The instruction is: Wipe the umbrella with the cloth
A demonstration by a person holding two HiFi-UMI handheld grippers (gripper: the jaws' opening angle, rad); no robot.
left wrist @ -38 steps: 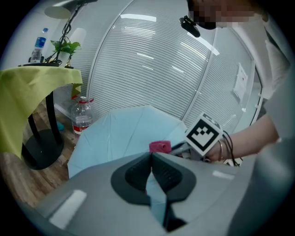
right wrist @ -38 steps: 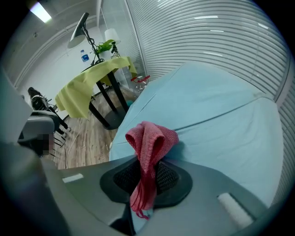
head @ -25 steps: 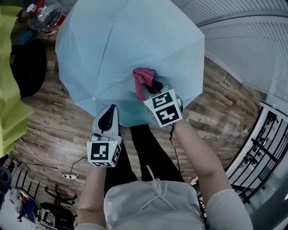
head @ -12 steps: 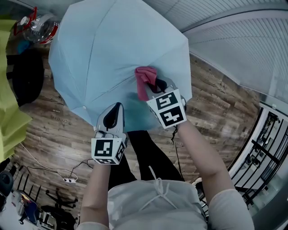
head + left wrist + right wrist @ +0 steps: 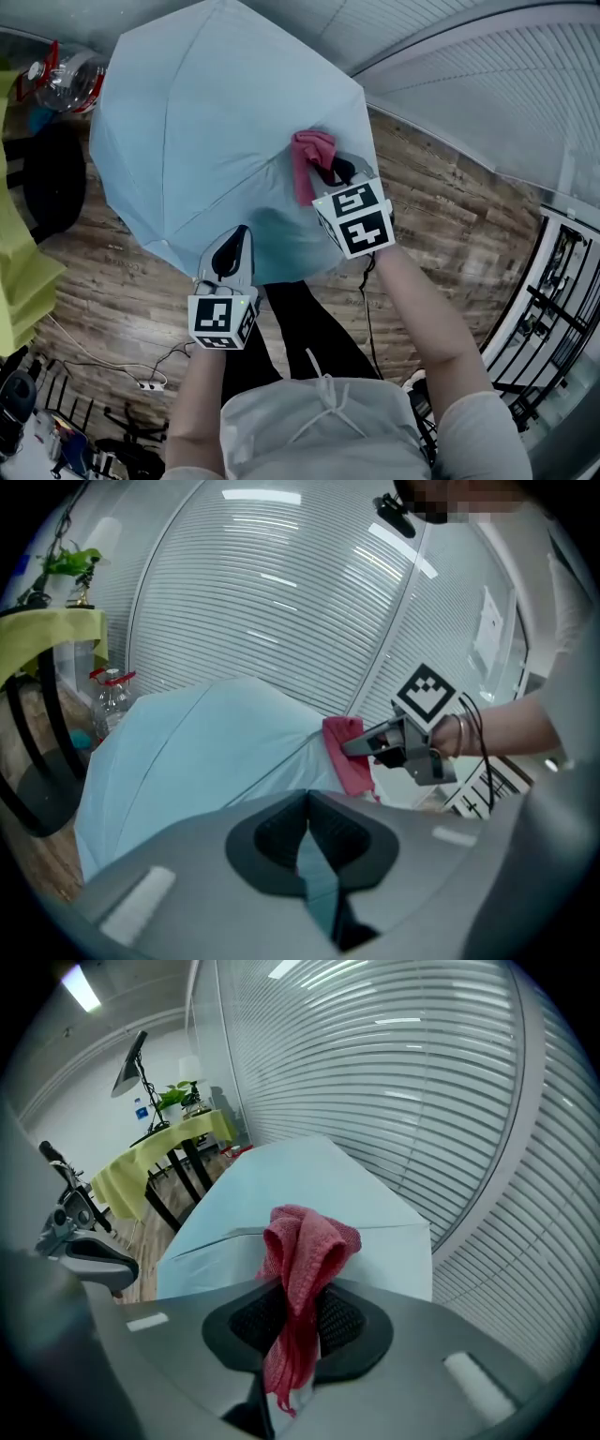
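umbrella (image 5: pixel 216 131): open, light blue, above the wood floor (image 5: pixel 94 272) | left tool (image 5: pixel 236 236): jaws closed tight on the umbrella's near edge | right tool (image 5: pixel 330 172): jaws pinch the red cloth (image 5: pixel 309 157) | cloth: bunched up, touching the umbrella's top, near its right edge

Pale blue umbrella (image 5: pixel 216 122), pinkish-red cloth (image 5: pixel 309 161), brown wood-grain floor (image 5: pixel 450 216), yellow-green table cover (image 5: pixel 21 267)
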